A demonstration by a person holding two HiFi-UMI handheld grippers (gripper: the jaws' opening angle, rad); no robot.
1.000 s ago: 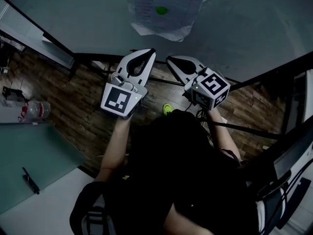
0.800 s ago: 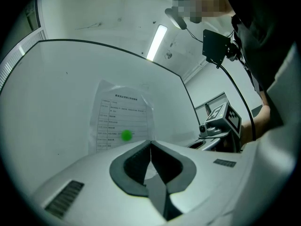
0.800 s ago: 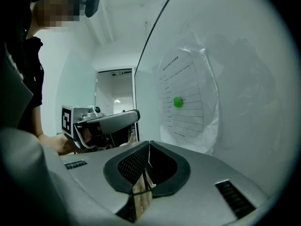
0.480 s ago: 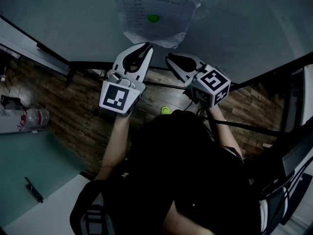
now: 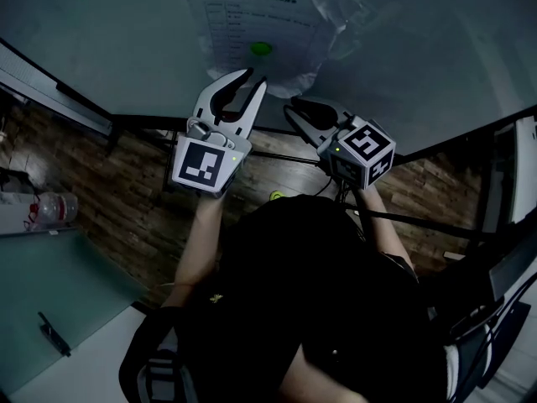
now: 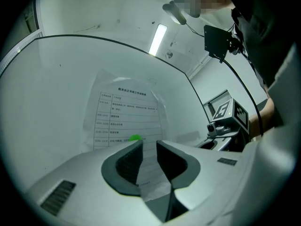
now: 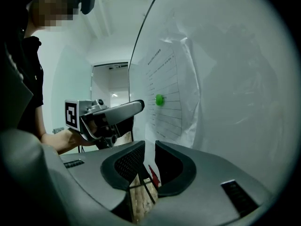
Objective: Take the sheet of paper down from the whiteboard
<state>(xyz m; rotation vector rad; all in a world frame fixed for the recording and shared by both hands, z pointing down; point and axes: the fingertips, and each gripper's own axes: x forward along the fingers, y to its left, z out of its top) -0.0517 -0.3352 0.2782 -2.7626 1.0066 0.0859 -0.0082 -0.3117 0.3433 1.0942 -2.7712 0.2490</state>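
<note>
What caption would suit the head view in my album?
Left gripper and right gripper, jaws just opened wider and gripping nothing, at the lower edge of the paper on the whiteboard.

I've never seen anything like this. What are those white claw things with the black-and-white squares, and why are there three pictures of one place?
There is no robot here. A person stands at a whiteboard with a hand-held claw, called a gripper, in each hand. The patterned cube on each is part of it. One picture comes from a camera on the person's head, looking down. The other two come from cameras riding on the grippers, each looking along its own two jaws. On the board hangs a printed sheet of paper, pinned by a green magnet. The left gripper and the right gripper have both just been opening their jaws. Nothing is held yet: the sheet's lower edge shows through the left one's gap, but no pad presses on it.
</note>
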